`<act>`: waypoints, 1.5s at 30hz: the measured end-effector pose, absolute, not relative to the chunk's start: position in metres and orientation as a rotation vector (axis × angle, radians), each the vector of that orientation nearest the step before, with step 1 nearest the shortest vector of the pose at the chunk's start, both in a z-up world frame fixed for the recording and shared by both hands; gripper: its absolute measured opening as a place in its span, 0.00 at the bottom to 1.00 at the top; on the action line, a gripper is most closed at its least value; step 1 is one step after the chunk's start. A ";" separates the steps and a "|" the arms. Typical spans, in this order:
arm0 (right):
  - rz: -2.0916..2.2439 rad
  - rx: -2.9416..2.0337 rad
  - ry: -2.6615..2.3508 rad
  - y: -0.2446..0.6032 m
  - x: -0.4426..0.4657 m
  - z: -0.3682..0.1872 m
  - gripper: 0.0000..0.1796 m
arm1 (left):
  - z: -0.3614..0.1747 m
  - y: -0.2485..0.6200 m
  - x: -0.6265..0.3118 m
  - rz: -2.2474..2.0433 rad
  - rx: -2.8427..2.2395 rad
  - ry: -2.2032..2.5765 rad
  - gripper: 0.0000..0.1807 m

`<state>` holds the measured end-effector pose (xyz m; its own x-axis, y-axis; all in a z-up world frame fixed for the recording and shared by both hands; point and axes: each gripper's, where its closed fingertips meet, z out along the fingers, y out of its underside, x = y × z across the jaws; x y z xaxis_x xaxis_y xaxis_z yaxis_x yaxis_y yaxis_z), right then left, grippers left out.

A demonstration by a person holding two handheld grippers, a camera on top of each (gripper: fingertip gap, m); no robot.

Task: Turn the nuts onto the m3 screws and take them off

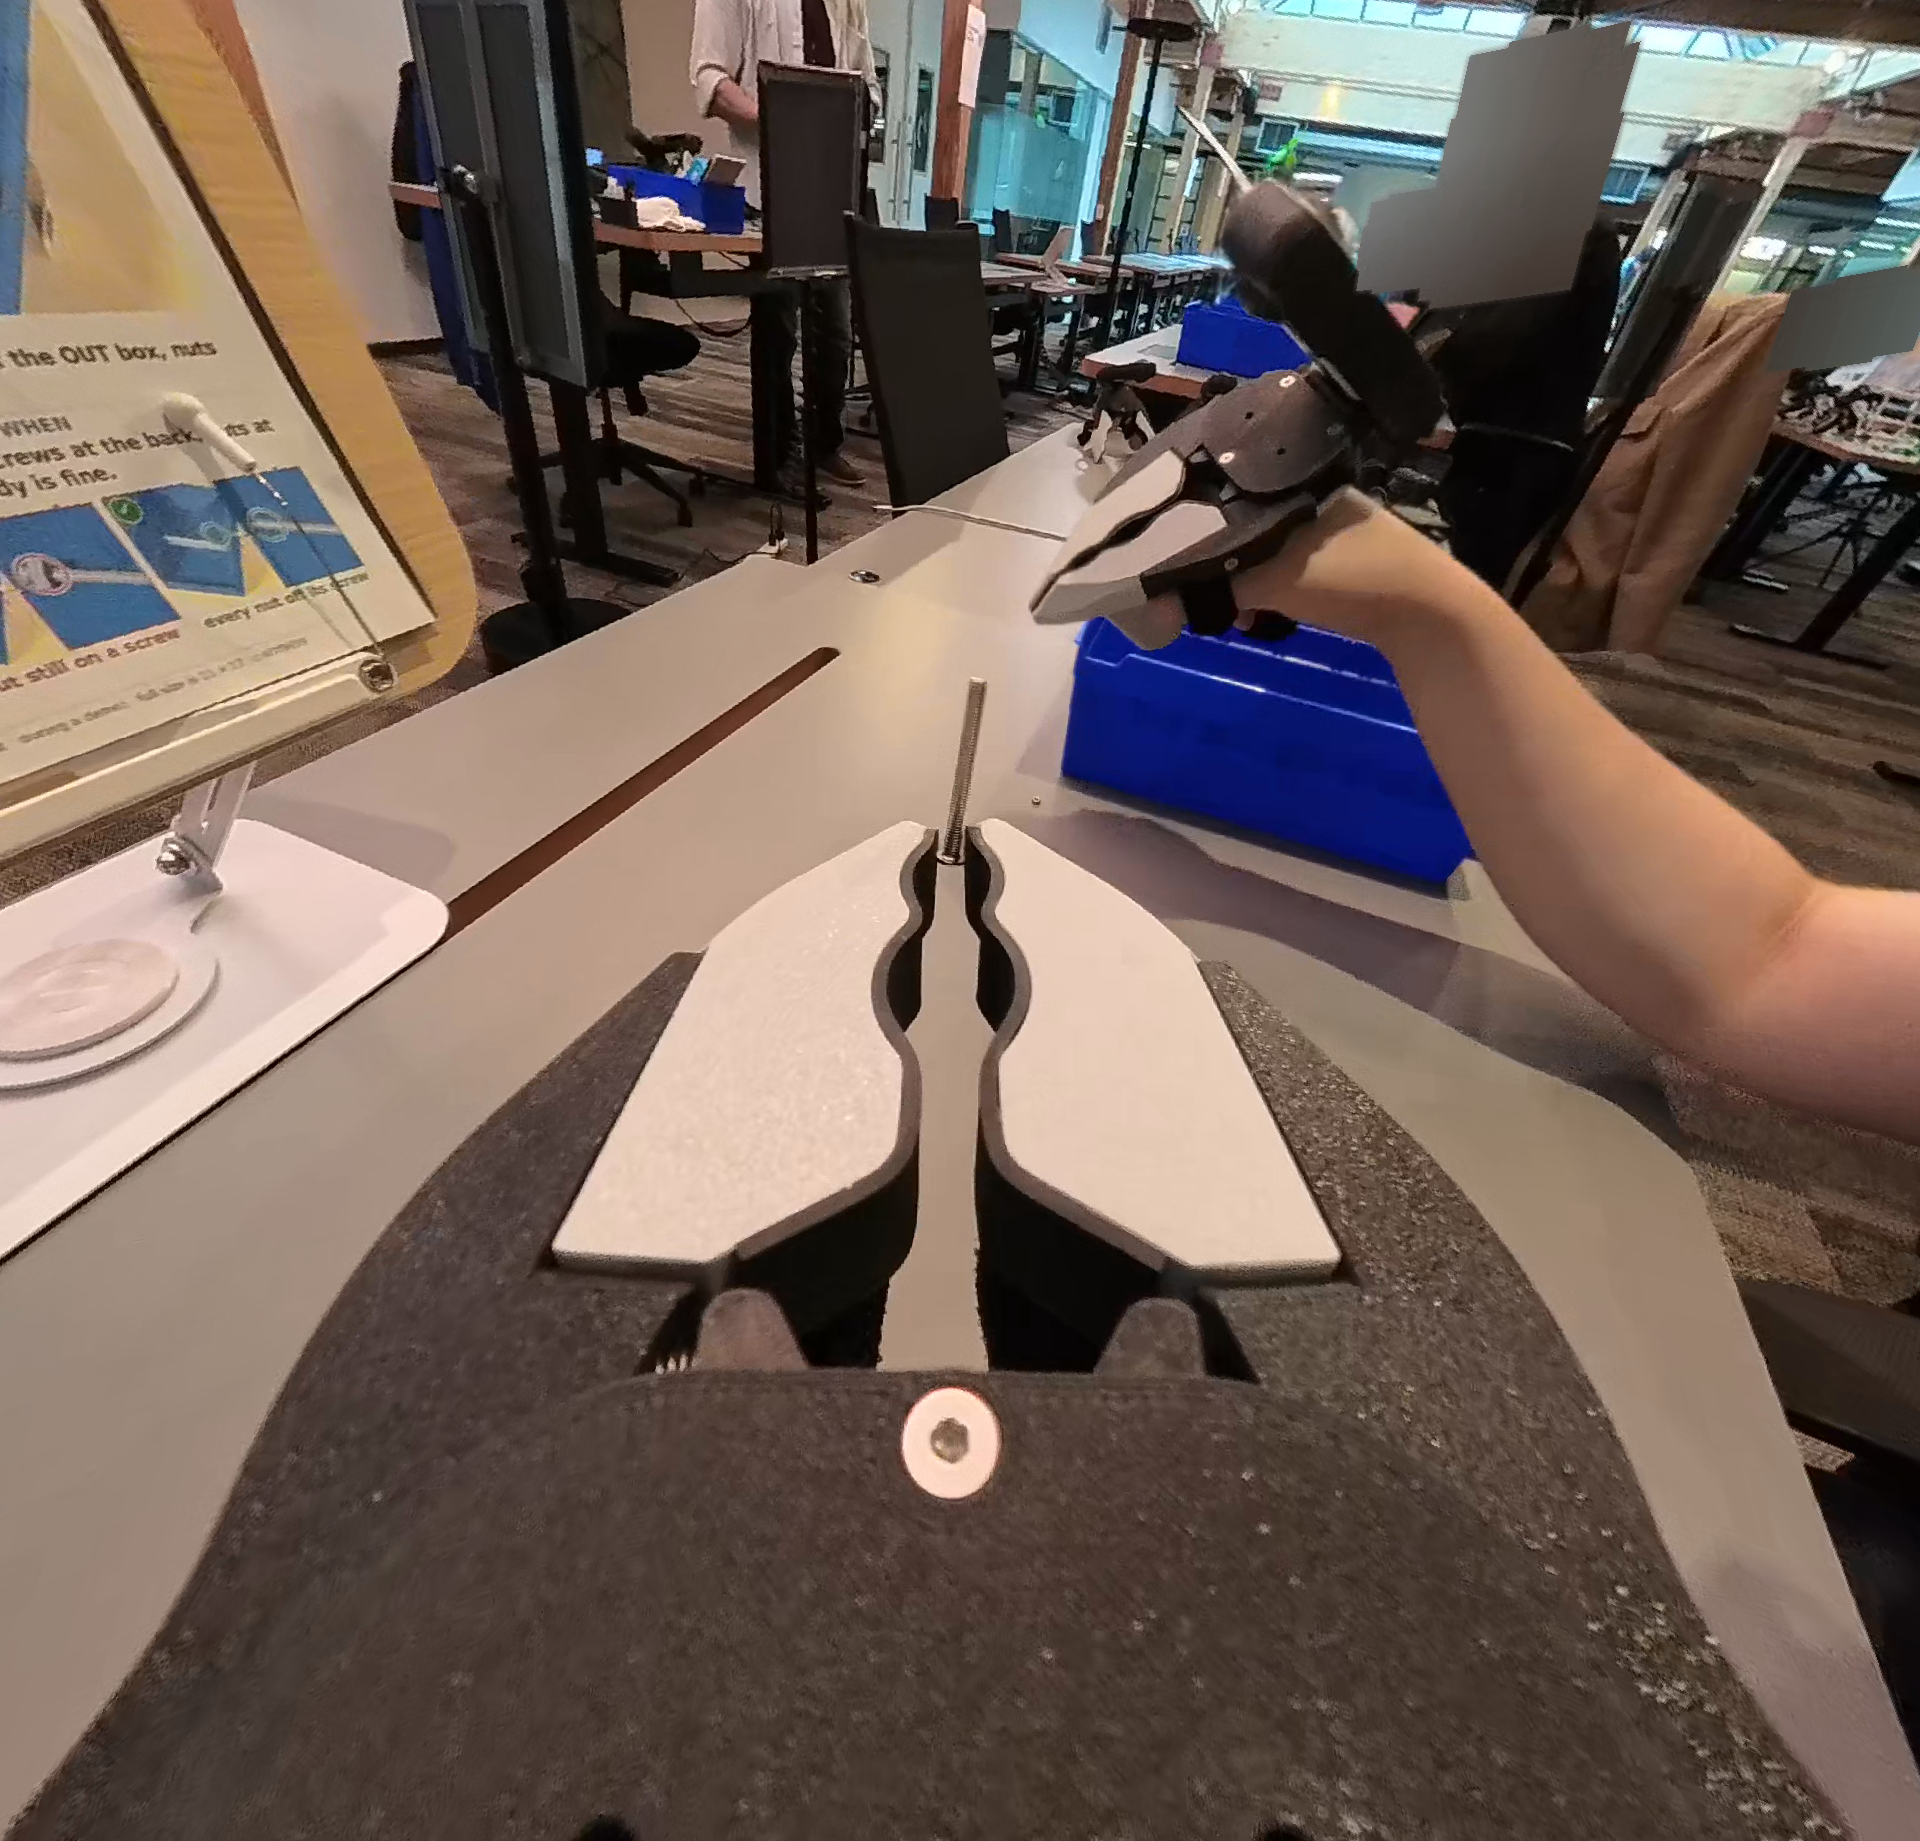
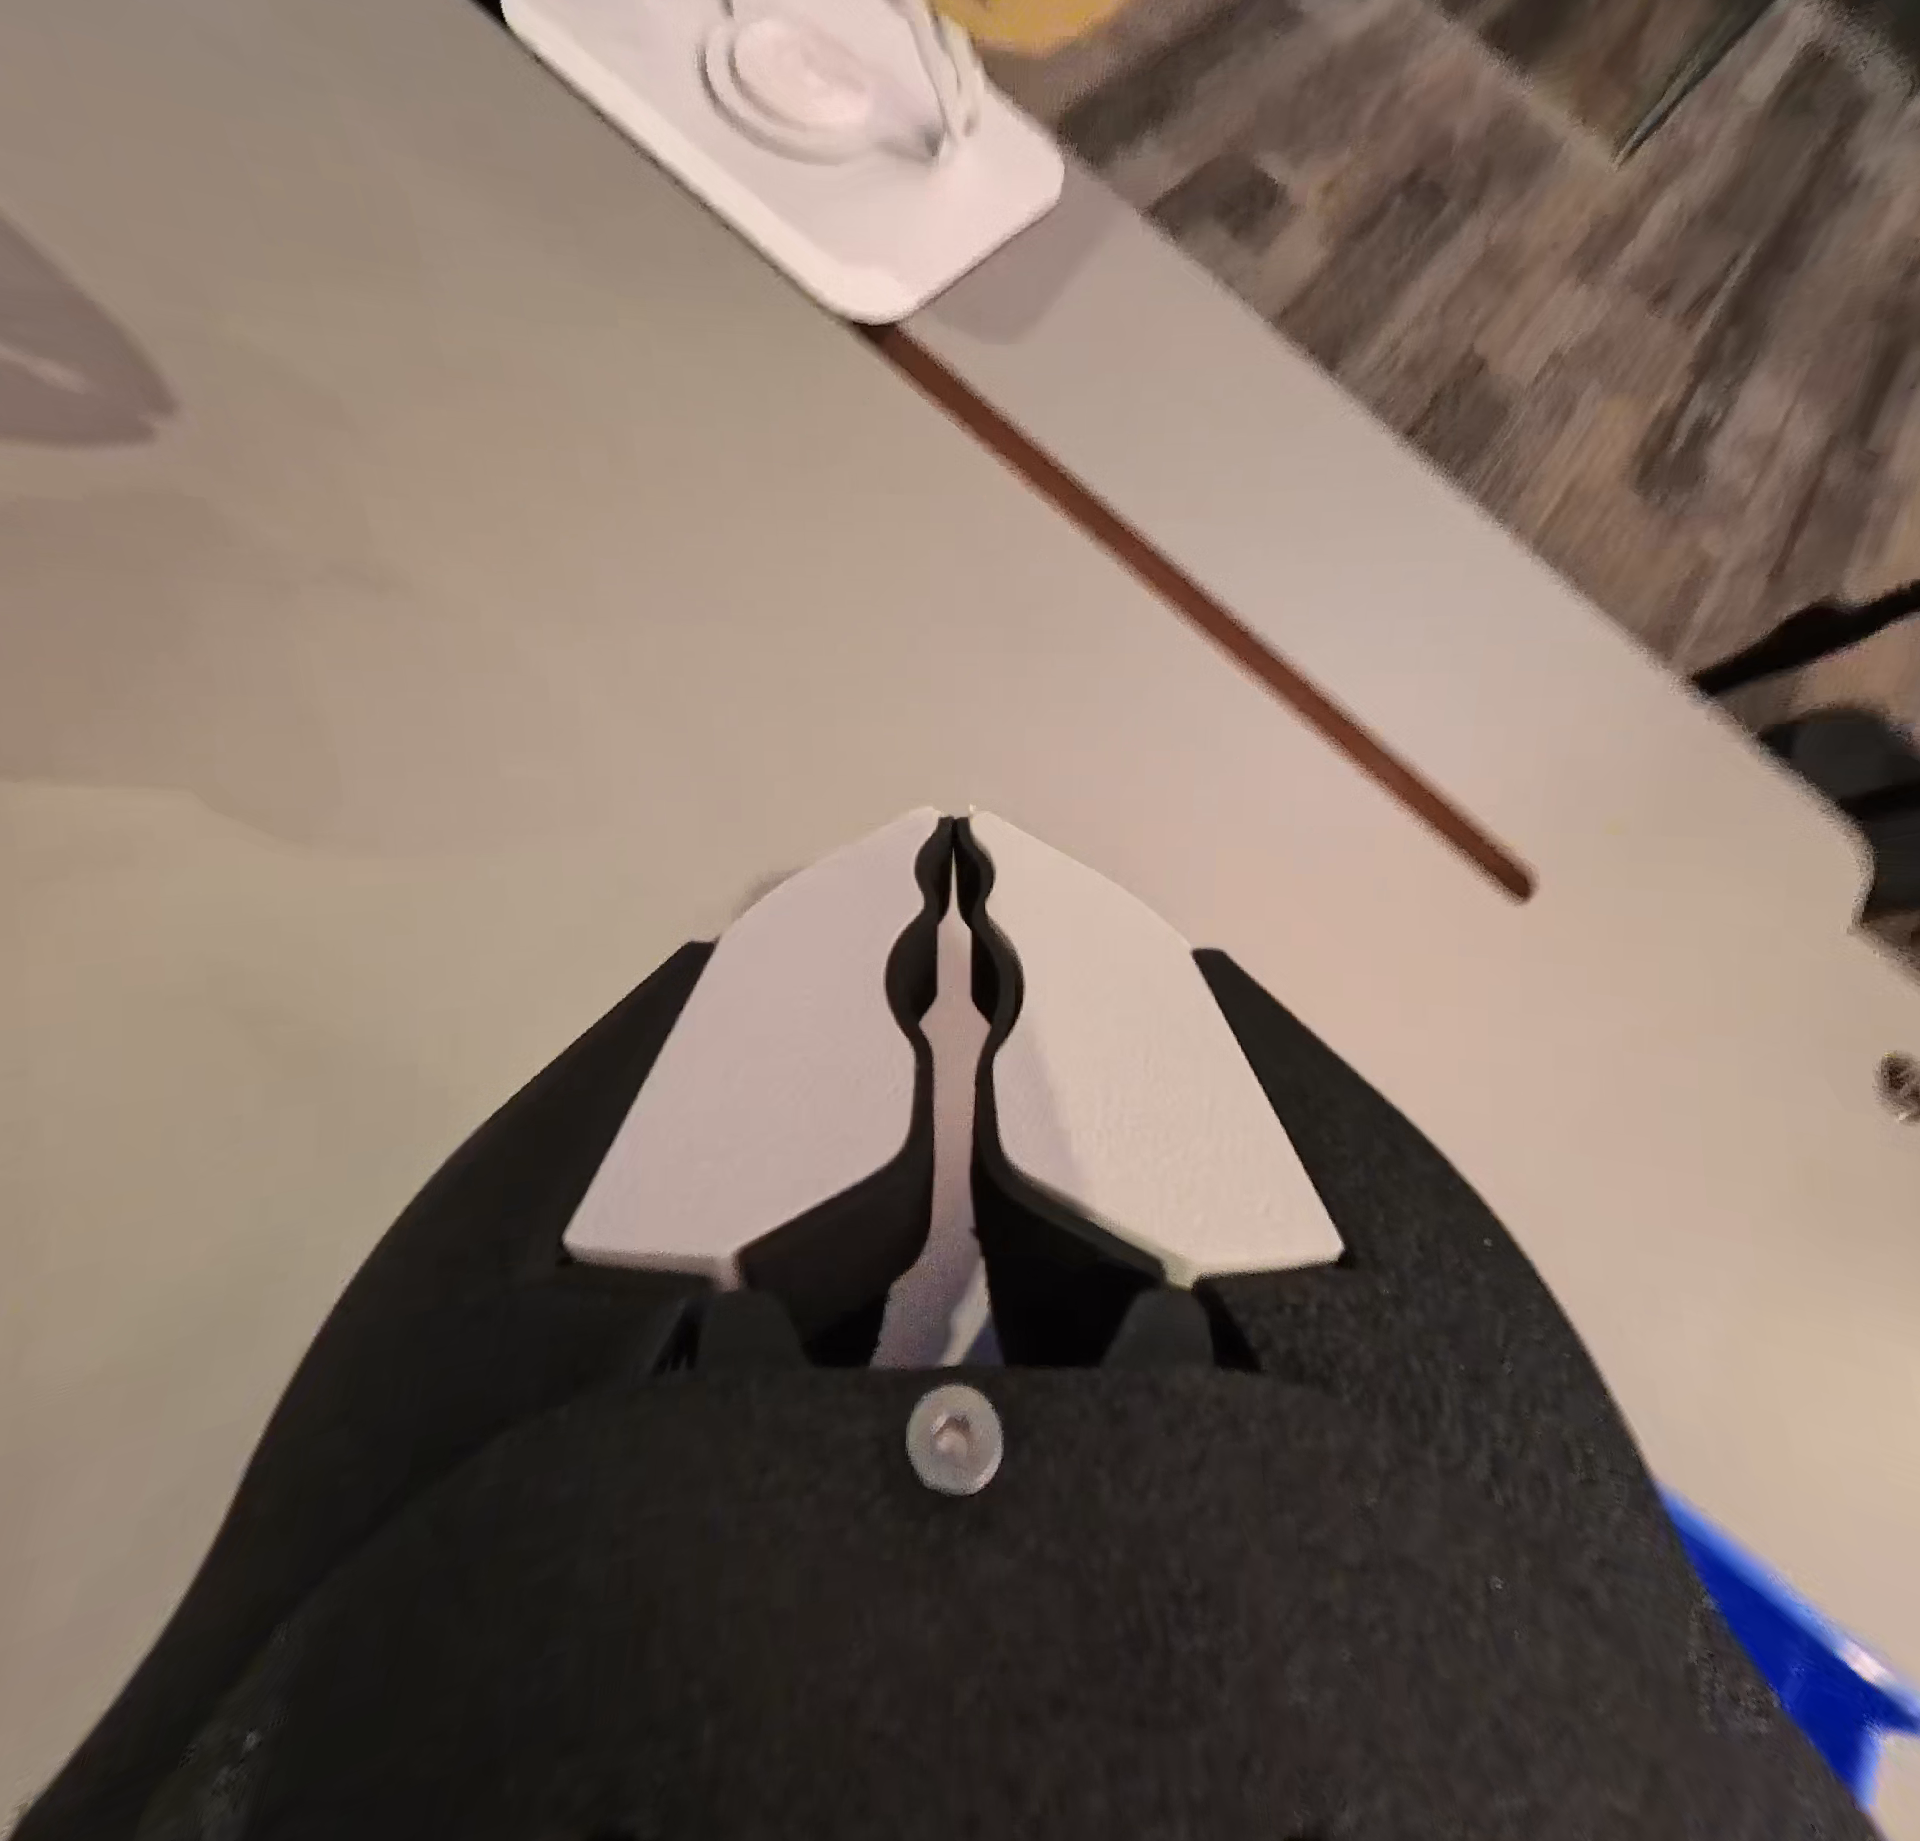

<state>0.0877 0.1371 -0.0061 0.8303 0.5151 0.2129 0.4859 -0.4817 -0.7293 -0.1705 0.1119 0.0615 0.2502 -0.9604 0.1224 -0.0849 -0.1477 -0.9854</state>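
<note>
left gripper (image 1: pixel 953 841) clamps screw (image 1: pixel 969 752) upright at its tips | right gripper (image 2: pixel 953 823) closed, nut unseen, above-right of screw | step: likely starting a nut | next: align with screw tip

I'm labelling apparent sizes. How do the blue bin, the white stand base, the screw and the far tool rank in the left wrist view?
1. white stand base
2. blue bin (close to the base; nearness makes it unsure)
3. right tool
4. screw

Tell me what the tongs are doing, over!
Left tongs shut on thin silver threaded screw, upright. Right tongs shut, nothing seen between them, raised above blue plastic bin. No nut visible.
</note>
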 end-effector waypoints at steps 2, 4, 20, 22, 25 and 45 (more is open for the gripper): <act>0.079 -2.304 -0.690 0.125 0.097 -0.026 0.00 | 0.062 0.109 -0.167 -1.077 -1.488 1.040 0.02; 0.022 -2.426 -0.652 0.114 0.109 -0.051 0.00 | 0.063 0.108 -0.163 -1.082 -1.488 1.047 0.02; -0.037 -2.970 -0.366 0.116 0.147 -0.118 0.06 | 0.062 0.083 -0.141 -1.184 -1.468 1.112 0.02; -0.038 -3.011 -0.342 0.115 0.148 -0.120 0.06 | 0.063 0.079 -0.140 -1.197 -1.457 1.118 0.02; -0.081 -3.038 -0.342 0.115 0.149 -0.122 0.08 | 0.067 0.072 -0.139 -1.199 -1.440 1.130 0.02; -0.194 -3.076 -0.318 0.117 0.154 -0.141 0.09 | 0.081 0.052 -0.134 -1.216 -1.383 1.173 0.02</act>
